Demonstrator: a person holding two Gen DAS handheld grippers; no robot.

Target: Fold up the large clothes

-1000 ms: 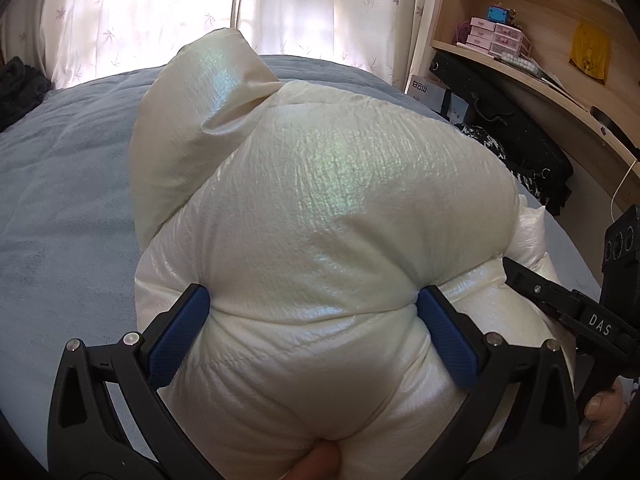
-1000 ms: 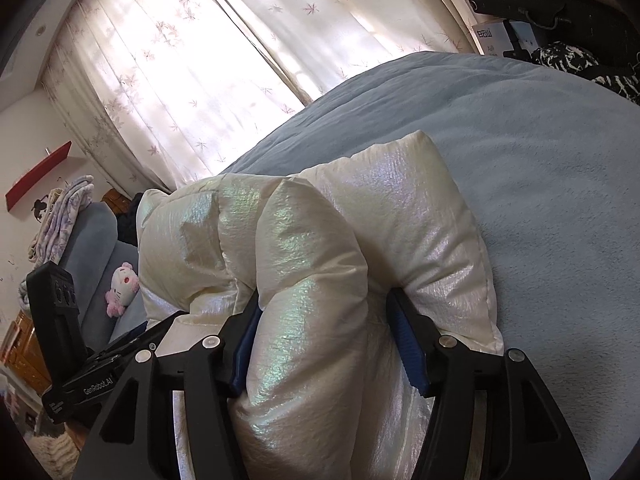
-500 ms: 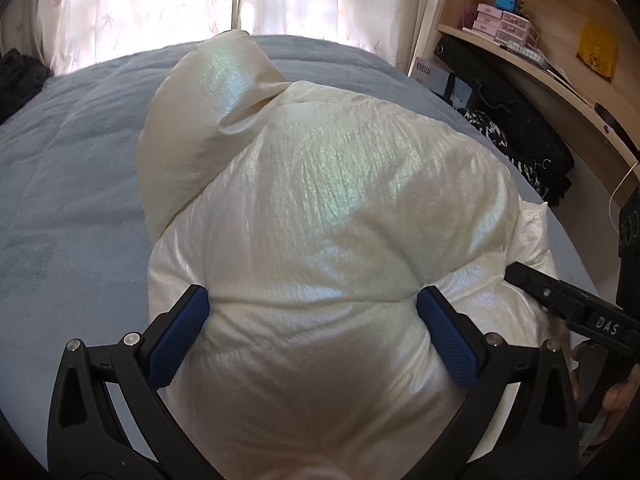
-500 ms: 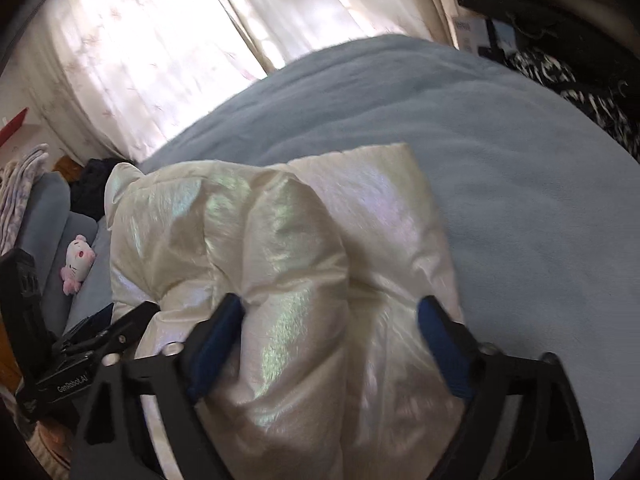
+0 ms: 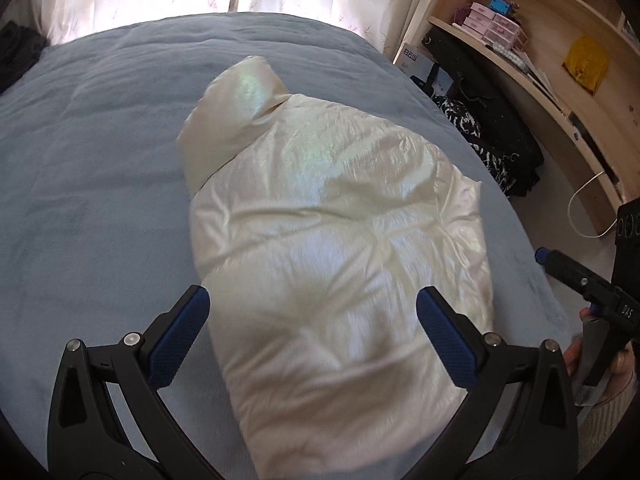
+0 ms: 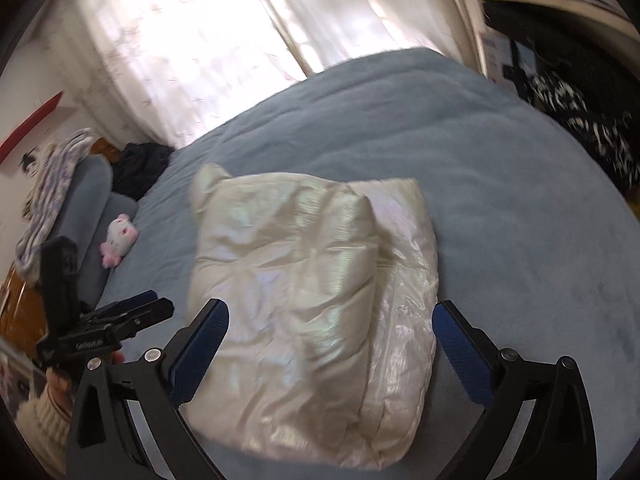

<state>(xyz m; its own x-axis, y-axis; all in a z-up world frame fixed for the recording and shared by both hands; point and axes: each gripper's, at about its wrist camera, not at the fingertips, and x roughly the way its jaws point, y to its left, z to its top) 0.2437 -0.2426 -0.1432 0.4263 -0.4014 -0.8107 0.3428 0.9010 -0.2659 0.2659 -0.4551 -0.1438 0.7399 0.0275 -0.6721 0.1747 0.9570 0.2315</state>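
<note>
Our right tool, jaws opening and empty, and left tool, spread, frame the folded jacket, its long axis toward upper-frame curtains.

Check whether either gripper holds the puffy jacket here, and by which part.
Nothing is held. The jacket lies folded on the bed, clear of both open grippers.

Blue-grey bed, sunlit white curtains behind, wooden shelves at right.
</note>
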